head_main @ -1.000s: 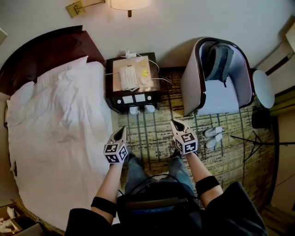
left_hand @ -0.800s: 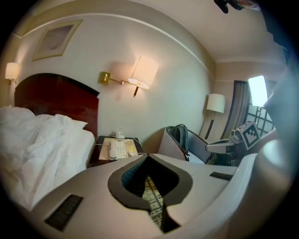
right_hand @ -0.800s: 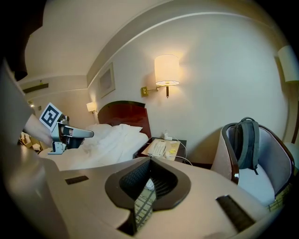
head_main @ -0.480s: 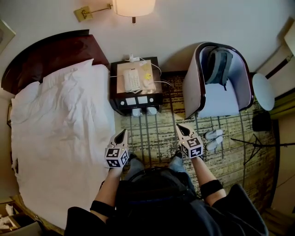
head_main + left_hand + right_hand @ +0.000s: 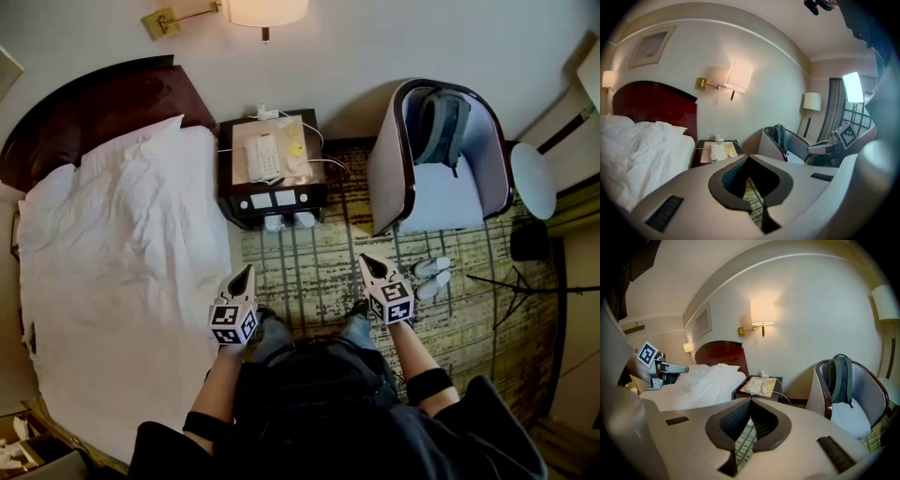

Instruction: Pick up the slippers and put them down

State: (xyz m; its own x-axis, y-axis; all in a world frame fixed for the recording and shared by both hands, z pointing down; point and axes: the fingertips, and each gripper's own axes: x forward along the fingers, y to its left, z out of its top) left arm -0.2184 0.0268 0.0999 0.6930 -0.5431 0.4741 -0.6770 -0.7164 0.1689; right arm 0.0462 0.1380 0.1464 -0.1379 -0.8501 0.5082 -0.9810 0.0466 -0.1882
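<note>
Pointing forward and a little downward, the left gripper (image 5: 749, 157) has its fingers pressed together with nothing between them. Only a sliver of patterned carpet (image 5: 309, 272) shows through the slot behind the tips. The right gripper (image 5: 750, 400) matches it, with its fingers closed tight and nothing held. In the head view both grippers hang in the air in front of the person, well apart from each other and above the open strip of carpet.

A pair of white slippers (image 5: 433, 278) lies side by side on the carpet to the right of the right gripper, just in front of the armchair (image 5: 392, 183), where a grey backpack (image 5: 441, 127) leans against the backrest. What looks like a second white pair (image 5: 287, 222) sits on the floor at the foot of the bedside table (image 5: 228, 192), ahead of and between the two grippers. That table carries a white telephone (image 5: 262, 157), and the bed (image 5: 122, 281) fills the left side of the room.

The task appears not to have begun. Neither pair is touched or lifted, and both grippers are empty and clear of the floor. Everything seems left to do: open the fingers, reach down to a slipper, close on it, lift it, and set it down again.
</note>
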